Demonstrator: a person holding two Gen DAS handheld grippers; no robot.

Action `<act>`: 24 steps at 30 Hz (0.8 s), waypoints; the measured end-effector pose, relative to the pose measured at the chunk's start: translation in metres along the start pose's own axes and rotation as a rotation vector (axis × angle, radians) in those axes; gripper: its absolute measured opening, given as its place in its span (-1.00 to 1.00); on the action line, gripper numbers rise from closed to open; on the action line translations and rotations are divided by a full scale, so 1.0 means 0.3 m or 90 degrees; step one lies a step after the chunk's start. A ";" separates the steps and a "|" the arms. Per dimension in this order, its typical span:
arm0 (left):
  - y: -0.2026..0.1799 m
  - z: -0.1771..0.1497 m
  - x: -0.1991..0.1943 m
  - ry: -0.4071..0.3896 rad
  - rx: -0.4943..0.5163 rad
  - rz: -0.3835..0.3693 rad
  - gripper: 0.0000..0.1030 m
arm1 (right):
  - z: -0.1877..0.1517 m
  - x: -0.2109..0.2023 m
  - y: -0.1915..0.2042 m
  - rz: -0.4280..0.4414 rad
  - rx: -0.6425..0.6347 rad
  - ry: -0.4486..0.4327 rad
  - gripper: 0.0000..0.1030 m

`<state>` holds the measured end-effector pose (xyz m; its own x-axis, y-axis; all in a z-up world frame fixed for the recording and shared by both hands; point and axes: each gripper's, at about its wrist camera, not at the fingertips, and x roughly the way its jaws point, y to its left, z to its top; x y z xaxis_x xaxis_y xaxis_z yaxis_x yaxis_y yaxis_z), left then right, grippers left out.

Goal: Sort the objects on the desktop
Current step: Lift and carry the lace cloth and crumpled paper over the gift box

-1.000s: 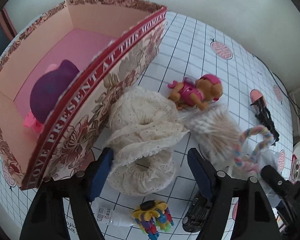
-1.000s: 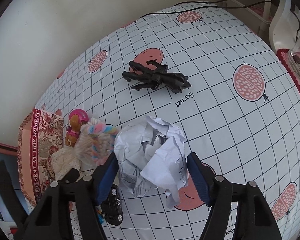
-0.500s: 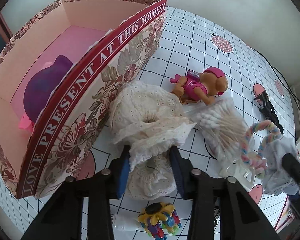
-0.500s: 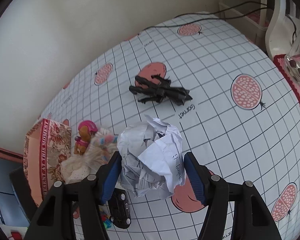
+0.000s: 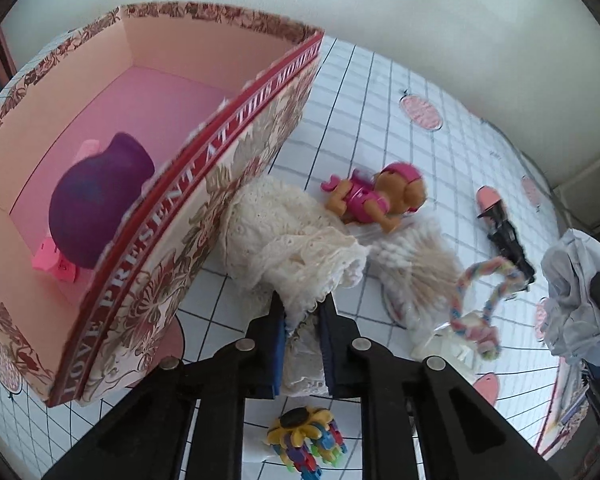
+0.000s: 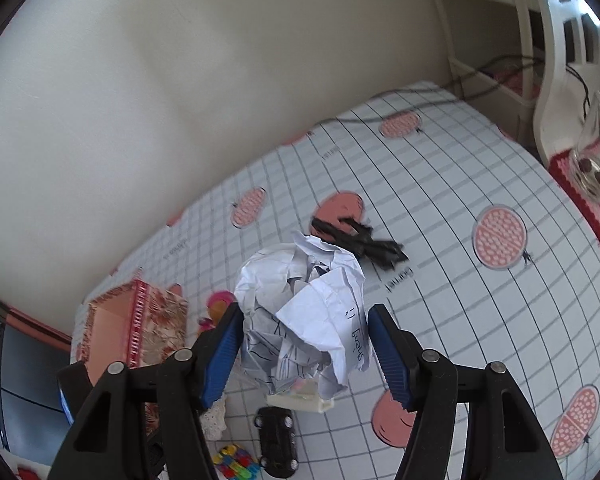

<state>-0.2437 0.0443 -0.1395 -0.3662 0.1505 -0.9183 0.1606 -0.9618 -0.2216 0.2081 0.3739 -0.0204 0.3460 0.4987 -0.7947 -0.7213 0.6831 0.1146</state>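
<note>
My left gripper (image 5: 303, 304) is shut on the near fold of a cream lace cloth (image 5: 284, 236), which lies on the table against the floral gift box (image 5: 204, 168). The box is open at the top and holds a dark purple item (image 5: 96, 200) with a pink piece beside it. My right gripper (image 6: 305, 316) is shut on a crumpled white paper ball (image 6: 300, 288) and holds it above the gridded tablecloth. The same paper ball (image 5: 572, 280) shows at the right edge of the left wrist view.
A pink toy pup (image 5: 376, 200), a bag of cotton swabs (image 5: 416, 264) and a pastel rope ring (image 5: 484, 292) lie right of the cloth. A black hair clip (image 6: 364, 240) lies beyond the paper. A black toy car (image 6: 278, 444) and a multicoloured toy (image 5: 304, 444) sit near me. A glass jar (image 6: 596, 156) stands far right.
The left jaws have closed from wide open onto the lace cloth. The right gripper has risen with the paper ball, which now hangs clear of the table.
</note>
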 end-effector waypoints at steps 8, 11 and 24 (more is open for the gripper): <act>-0.068 0.059 -0.061 -0.089 0.007 -0.076 -0.70 | 0.014 -0.068 0.063 0.041 -0.031 -0.076 0.29; -0.062 0.063 -0.126 -0.137 0.013 -0.108 -0.70 | 0.014 -0.089 0.083 0.051 -0.039 -0.103 0.29; -0.067 0.082 -0.258 -0.243 0.047 -0.121 -0.70 | -0.012 -0.051 0.157 0.062 -0.073 -0.101 0.29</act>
<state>-0.2413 0.0465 -0.0560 -0.6981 0.2451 -0.6728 -0.0042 -0.9410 -0.3384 0.1666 0.3967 -0.0050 0.3546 0.6432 -0.6787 -0.8166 0.5665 0.1103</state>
